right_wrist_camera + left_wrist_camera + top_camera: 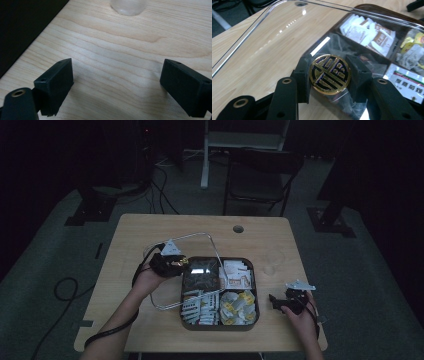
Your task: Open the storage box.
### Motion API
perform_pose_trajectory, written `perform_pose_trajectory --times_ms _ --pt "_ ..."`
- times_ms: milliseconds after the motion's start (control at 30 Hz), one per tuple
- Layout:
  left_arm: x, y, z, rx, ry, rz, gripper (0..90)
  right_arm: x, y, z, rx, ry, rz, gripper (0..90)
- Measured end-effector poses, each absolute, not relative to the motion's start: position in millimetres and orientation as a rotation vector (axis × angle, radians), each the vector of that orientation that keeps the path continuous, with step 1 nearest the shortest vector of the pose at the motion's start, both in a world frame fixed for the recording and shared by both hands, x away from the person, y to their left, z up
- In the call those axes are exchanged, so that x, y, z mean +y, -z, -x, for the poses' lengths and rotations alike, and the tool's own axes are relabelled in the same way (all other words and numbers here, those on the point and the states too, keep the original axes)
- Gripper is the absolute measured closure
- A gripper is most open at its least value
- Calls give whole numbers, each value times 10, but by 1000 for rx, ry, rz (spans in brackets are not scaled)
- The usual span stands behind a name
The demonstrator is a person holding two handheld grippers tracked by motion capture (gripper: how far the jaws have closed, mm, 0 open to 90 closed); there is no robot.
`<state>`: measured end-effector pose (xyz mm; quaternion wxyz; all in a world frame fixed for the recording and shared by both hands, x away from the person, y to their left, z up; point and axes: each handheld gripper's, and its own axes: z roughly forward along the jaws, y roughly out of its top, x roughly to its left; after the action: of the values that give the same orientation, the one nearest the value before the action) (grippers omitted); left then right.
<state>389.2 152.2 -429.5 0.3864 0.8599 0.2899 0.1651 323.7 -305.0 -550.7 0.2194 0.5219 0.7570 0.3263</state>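
A dark compartment box (254, 287) of tea sachets sits mid-table. Over its left half hangs a clear lid (200, 235), tilted, with one edge out over the table to the left. My left gripper (181, 263) is shut on the lid's round gold-and-black knob (330, 74); both pads (303, 75) press its sides. Through the lid I see white sachets (372, 35) and the box rim (372, 6). My right gripper (275, 301) rests to the right of the box, open (117, 85), with bare wood between its jaws.
The box holds white sachets (236, 272), yellow ones (239, 306) and grey-white packets (197, 306). A small clear round object (128, 6) lies on the table ahead of the right gripper. A cable hole (238, 228) is near the far edge; a chair (260, 175) stands behind.
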Motion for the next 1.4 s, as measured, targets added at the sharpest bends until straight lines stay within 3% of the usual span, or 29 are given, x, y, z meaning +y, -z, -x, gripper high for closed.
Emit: perform_pose_trajectory --times_ms 700,1400 --pt "2188 4357 -3953 987 -529 -2094 598 -3049 5506 -3236 2094 -903 -1446 108" --pt "2763 4682 -4005 1245 -609 -1980 598 -3049 5506 -3236 2094 -903 -1446 108"
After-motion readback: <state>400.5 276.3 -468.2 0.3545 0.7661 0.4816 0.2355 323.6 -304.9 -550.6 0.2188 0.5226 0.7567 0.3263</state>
